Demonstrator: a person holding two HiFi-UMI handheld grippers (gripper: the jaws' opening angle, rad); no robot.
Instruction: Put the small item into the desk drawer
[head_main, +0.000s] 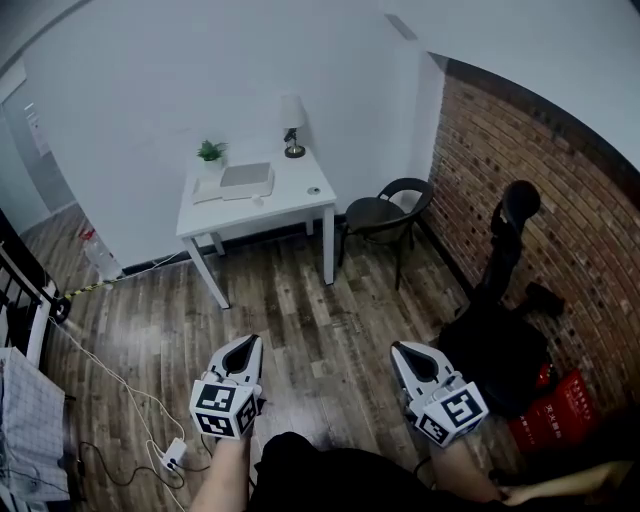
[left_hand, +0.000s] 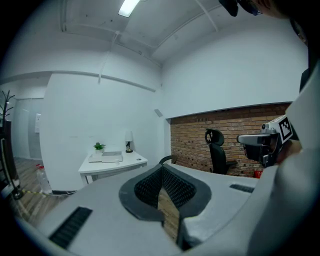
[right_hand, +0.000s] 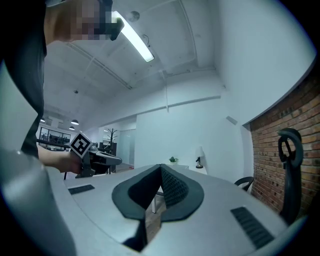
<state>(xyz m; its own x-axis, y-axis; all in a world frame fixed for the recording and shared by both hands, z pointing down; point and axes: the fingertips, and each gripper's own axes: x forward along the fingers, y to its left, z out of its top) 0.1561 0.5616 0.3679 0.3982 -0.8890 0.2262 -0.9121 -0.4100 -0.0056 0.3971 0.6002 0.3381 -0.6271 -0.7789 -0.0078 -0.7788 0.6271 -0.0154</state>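
Note:
A white desk (head_main: 296, 201) stands against the far wall, a few steps away across the wood floor. On it lie a small dark item (head_main: 314, 190) near the right edge, a closed laptop (head_main: 246, 180), a potted plant (head_main: 211, 151) and a lamp (head_main: 292, 130). No drawer shows from here. My left gripper (head_main: 245, 343) and right gripper (head_main: 404, 350) are held side by side in front of me, both pointing toward the desk, both shut and empty. In the left gripper view the jaws (left_hand: 162, 167) meet at the tip, with the desk (left_hand: 112, 164) beyond.
A black armchair (head_main: 385, 212) sits right of the desk. A black office chair (head_main: 510, 240) and a red bag (head_main: 560, 410) stand along the brick wall on the right. Cables and a power strip (head_main: 170, 455) lie on the floor at left, near a bottle (head_main: 100, 255).

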